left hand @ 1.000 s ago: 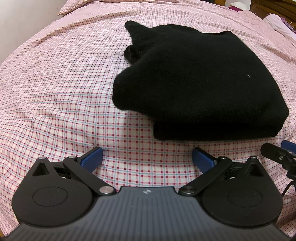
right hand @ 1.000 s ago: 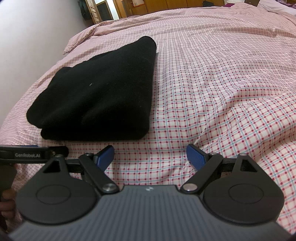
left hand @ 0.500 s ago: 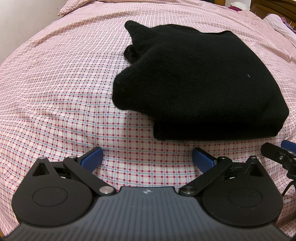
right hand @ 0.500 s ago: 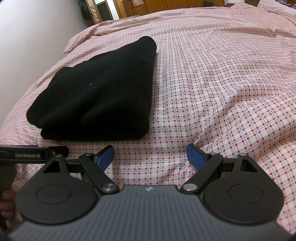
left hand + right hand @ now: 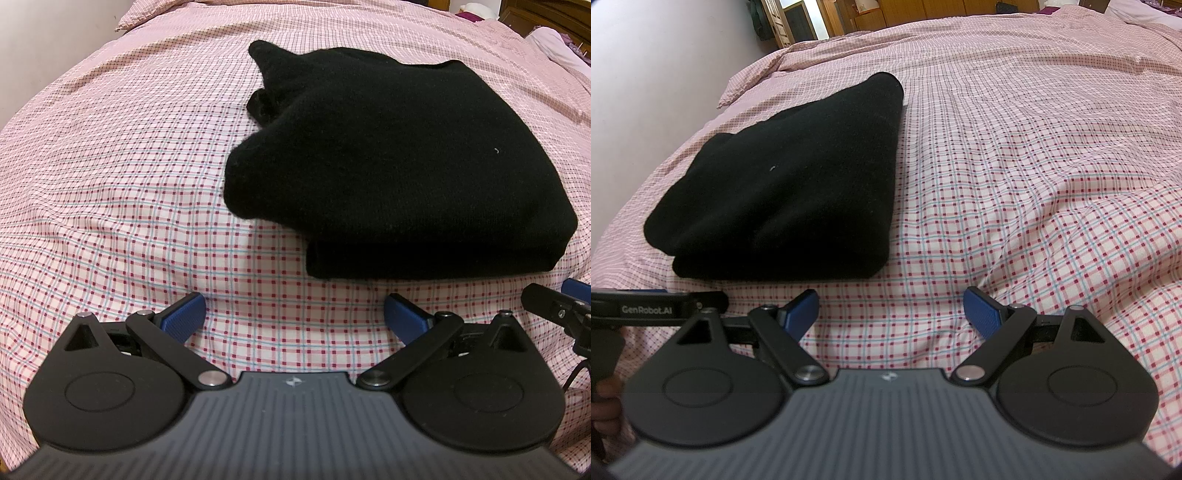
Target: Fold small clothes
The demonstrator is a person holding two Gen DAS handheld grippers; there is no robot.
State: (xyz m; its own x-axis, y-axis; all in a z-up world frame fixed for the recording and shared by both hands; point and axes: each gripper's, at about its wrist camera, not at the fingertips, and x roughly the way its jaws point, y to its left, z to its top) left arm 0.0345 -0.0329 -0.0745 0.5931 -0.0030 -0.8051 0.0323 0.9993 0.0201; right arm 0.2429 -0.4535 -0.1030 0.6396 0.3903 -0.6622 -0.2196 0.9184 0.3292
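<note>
The left gripper [image 5: 293, 317] hovers over the checked bed sheet [image 5: 110, 184], jaws released and holding nothing. The folded black sweater [image 5: 406, 158] lies on the bed just ahead, between both grippers. The right gripper [image 5: 891, 314] is near it, jaws also released, empty.

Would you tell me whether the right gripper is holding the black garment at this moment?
No, the right gripper is open over bare checked bedsheet, short of the folded black garment.
</note>
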